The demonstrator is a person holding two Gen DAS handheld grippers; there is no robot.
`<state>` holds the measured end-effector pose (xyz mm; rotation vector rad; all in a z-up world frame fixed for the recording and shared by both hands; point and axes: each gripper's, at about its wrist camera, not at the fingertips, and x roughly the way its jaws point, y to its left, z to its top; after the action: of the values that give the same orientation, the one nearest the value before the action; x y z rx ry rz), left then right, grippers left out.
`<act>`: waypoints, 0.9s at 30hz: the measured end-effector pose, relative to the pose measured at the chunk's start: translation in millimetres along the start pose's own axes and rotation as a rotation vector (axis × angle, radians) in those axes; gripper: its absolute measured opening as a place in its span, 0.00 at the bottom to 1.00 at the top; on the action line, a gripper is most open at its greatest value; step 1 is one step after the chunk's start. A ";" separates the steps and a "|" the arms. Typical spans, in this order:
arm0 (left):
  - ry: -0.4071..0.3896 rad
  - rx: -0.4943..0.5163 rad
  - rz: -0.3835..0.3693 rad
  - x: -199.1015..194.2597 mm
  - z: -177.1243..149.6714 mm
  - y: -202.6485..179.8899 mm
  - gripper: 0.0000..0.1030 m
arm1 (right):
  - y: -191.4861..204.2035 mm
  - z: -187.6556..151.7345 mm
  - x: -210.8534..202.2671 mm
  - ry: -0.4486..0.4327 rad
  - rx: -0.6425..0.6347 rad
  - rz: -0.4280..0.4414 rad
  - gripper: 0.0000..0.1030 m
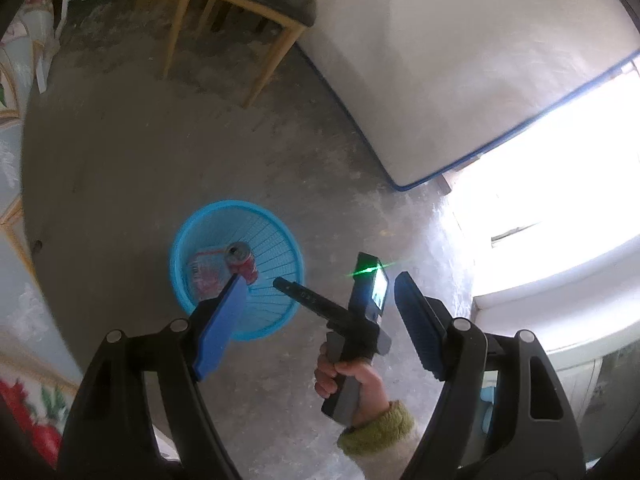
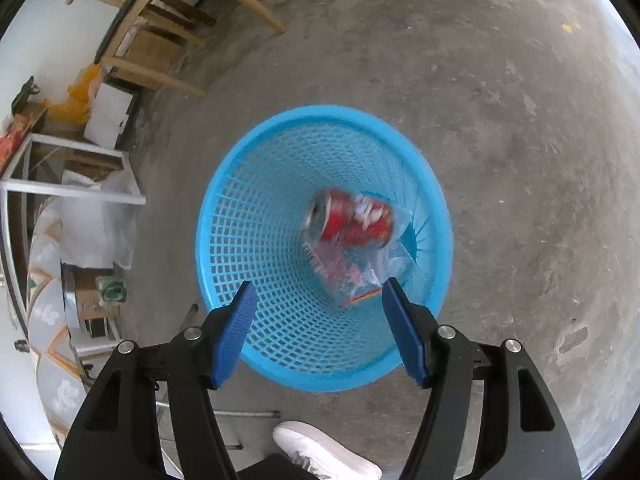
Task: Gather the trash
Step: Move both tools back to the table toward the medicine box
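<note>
- I'm holding the right gripper (image 2: 316,336) open and empty, hovering over the blue basket (image 2: 248,184).
- The red can (image 2: 352,220) is lying inside at 12 o'clock, on a clear wrapper (image 2: 352,276).
- I'm keeping the left gripper (image 1: 320,316) open and empty too.
- Risk: a dipping finger could be tipping this light basket.
- Labels are blurring; nothing readable.

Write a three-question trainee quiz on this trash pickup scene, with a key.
1. True or false: the red can lies inside the blue basket.
2. Which is right about the right gripper? A: shut on the can. B: open, holding nothing. C: not visible.
3. Fill in: under the can lies a clear plastic ____.

Key: 1 true; 2 B; 3 wrapper.
</note>
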<state>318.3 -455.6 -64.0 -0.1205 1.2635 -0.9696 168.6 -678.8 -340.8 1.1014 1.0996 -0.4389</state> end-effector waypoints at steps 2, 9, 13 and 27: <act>-0.005 0.020 0.003 -19.1 -8.3 0.0 0.70 | 1.9 -6.3 -9.0 -0.012 -0.019 0.023 0.62; -0.139 0.075 0.037 -132.7 -57.2 23.2 0.74 | 24.5 -48.1 -68.8 -0.067 -0.158 0.079 0.62; -0.261 0.049 0.112 -205.5 -109.0 56.8 0.75 | 37.8 -83.9 -106.7 -0.081 -0.236 0.113 0.65; -0.567 -0.225 0.352 -366.7 -304.3 164.2 0.80 | 199.1 -225.4 -200.7 -0.059 -0.718 0.313 0.73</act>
<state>160.5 17.6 8.3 -0.3138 0.8235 -0.4385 121.5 -437.7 -75.6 0.5948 0.8998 0.1720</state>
